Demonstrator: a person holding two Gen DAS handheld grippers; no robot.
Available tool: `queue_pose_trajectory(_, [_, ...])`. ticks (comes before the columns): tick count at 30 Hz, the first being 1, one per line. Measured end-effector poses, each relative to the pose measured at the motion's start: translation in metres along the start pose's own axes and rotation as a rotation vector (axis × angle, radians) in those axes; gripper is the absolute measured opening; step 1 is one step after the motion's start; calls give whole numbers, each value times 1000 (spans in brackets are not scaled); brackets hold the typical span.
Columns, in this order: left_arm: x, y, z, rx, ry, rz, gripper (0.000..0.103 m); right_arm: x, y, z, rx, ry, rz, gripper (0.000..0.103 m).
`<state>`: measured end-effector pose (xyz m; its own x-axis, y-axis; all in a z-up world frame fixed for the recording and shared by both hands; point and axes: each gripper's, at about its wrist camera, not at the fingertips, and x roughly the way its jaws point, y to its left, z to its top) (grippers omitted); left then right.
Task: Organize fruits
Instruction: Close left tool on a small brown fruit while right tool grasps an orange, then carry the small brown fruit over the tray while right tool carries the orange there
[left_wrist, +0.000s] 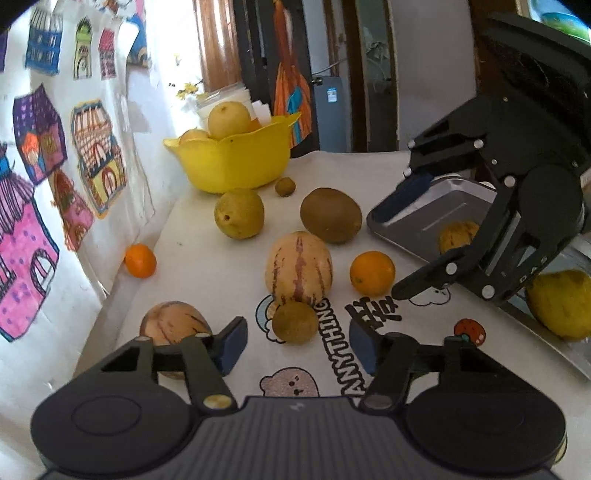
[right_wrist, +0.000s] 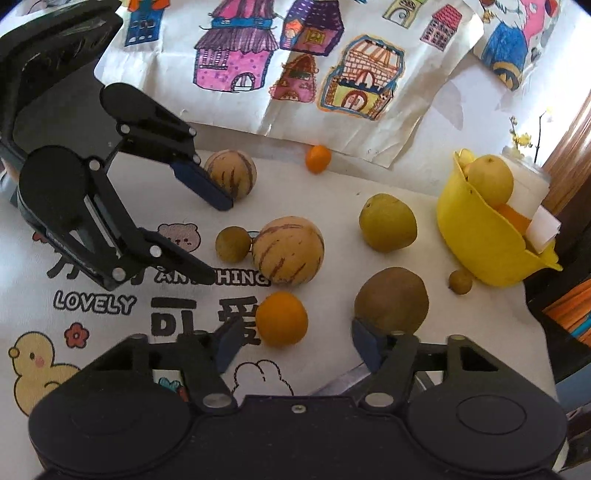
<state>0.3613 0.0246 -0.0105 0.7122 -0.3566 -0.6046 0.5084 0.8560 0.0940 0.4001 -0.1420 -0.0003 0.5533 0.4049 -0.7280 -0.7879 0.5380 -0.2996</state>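
Fruits lie scattered on a printed white cloth. In the left wrist view my left gripper is open and empty, with a small brown fruit just ahead between its fingers, a striped melon behind it and another striped melon by the left finger. An orange, a kiwi and a green pear lie further on. My right gripper is open and empty, just behind an orange and a kiwi. A metal tray holds a small striped fruit and a yellow pear.
A yellow bowl with pears stands at the far end of the table by the wall. A small orange sits against the drawing-covered wall. A tiny brown fruit lies beside the bowl. The table edge drops off on the right in the right wrist view.
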Motion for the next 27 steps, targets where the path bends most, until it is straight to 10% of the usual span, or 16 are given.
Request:
queue_pose_trajectory(13, [14,6,6,-54,28,-1,34,12,-9,-3,85,-28,79,40])
queue_pose_trajectory(27, [7,8,5,-190,60,-17,32,13,-8,-7,146,-41,85,35])
